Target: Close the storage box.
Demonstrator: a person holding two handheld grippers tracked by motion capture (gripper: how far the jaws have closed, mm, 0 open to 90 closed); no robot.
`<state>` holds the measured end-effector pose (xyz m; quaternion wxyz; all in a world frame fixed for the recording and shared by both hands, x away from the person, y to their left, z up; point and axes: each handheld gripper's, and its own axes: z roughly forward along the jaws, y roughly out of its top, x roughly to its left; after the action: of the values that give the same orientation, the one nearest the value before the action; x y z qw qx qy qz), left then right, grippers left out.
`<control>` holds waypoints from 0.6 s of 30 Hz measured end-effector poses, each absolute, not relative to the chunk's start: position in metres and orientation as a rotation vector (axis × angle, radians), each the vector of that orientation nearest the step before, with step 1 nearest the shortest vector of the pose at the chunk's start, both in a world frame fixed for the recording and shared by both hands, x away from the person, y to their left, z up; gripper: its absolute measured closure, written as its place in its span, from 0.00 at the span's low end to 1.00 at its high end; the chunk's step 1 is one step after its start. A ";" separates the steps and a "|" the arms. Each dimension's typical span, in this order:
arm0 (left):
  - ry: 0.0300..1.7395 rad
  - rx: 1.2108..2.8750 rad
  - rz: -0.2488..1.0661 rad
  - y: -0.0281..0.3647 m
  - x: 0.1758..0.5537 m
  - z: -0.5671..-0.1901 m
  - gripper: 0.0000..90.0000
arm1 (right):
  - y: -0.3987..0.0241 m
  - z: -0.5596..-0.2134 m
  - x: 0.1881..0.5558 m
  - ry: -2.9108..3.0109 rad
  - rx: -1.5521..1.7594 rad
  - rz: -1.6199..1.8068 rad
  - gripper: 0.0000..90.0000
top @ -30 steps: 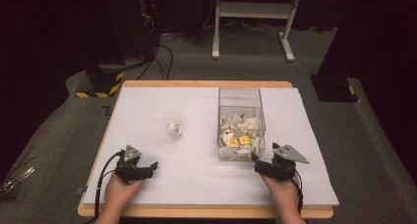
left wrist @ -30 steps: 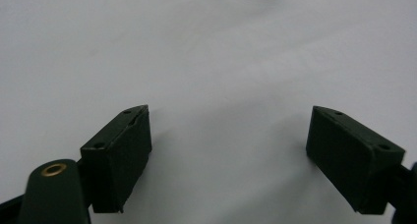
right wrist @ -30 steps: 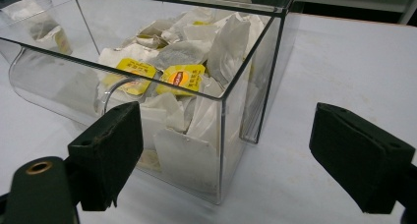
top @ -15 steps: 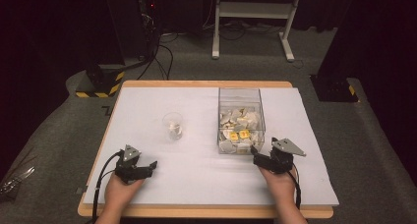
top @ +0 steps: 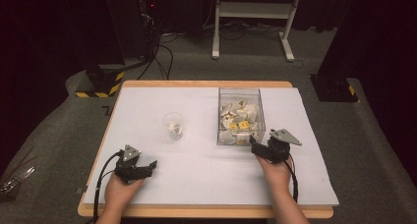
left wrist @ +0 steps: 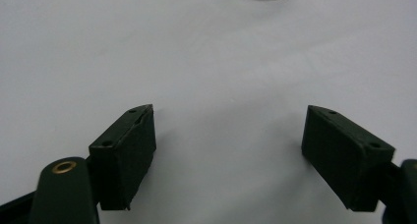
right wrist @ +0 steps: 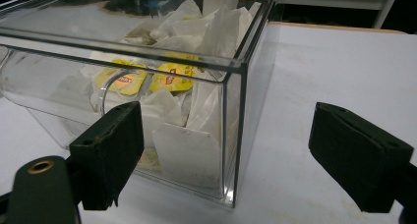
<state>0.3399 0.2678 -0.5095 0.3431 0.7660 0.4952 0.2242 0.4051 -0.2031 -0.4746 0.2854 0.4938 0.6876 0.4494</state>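
My left gripper point(top: 147, 166): resting low on the white sheet near the front-left corner of the table, held in my left hand point(top: 119, 188); its jaws stand wide apart with bare sheet between them, nothing gripped.
Left gripper view: my two black pads point(left wrist: 125, 153) frame plain white sheet; the base of the glass shows at the top edge.
My right gripper point(top: 254, 146): just at the near right corner of the clear box, in my right hand point(top: 276, 172); its jaws are spread wide, clamped on nothing.
Right gripper view: the box corner edge stands between my two pads point(right wrist: 110, 148); whether either pad touches the wall I cannot tell.
Clear box point(top: 221, 117): upright on the sheet, right of centre, open on top.
Tea bags point(right wrist: 169, 79): piled inside the box, white paper sachets with some yellow-labelled ones among them.
Glass point(top: 173, 125): small, clear, upright, left of the box and well apart from it, ahead of my left gripper.
Table point(top: 201, 84): wooden edge, covered by the white sheet point(top: 201, 165).
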 end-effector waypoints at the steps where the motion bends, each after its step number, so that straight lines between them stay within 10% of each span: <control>1: 1.288 1.990 0.582 0.268 0.340 -0.509 0.23 | -0.203 -0.475 0.407 1.834 1.329 1.204 0.15; 18: 1.291 1.988 0.583 0.268 0.340 -0.509 0.24 | -0.201 -0.478 0.425 1.794 1.375 1.208 0.15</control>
<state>0.3400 0.2680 -0.5095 0.3432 0.7650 0.4966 0.2242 0.4251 -0.2012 -0.4776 0.2853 0.5142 0.6708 0.4519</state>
